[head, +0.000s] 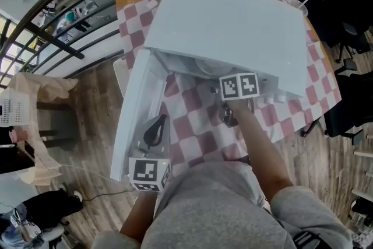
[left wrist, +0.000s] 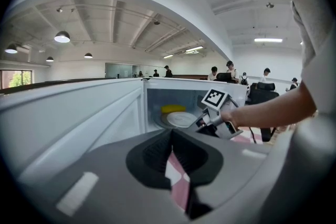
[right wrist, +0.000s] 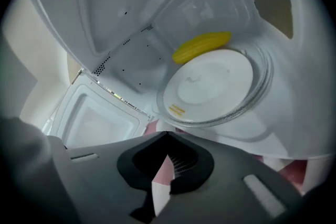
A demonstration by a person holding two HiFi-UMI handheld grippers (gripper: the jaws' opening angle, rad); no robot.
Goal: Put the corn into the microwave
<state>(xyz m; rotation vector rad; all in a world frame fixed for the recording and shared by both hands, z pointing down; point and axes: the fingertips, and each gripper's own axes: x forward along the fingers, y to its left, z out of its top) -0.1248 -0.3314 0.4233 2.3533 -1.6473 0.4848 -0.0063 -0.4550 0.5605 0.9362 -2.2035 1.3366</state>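
The yellow corn (right wrist: 202, 45) lies inside the white microwave (head: 233, 26), at the far edge of the white plate (right wrist: 215, 86) on the glass turntable. In the left gripper view the corn (left wrist: 172, 108) shows behind the plate (left wrist: 181, 119). My right gripper (right wrist: 167, 136) is shut with nothing in it, just outside the oven's opening (head: 228, 115). The door (head: 137, 119) stands swung open to the left. My left gripper (head: 156, 128) sits beside the door's inner face, jaws together (left wrist: 171, 136) and nothing seen between them.
The microwave stands on a table with a red-and-white checked cloth (head: 198, 131). A clear cup (head: 300, 7) is at the table's far right. Black chairs (head: 349, 108) stand to the right, a railing (head: 70, 38) and wooden floor to the left.
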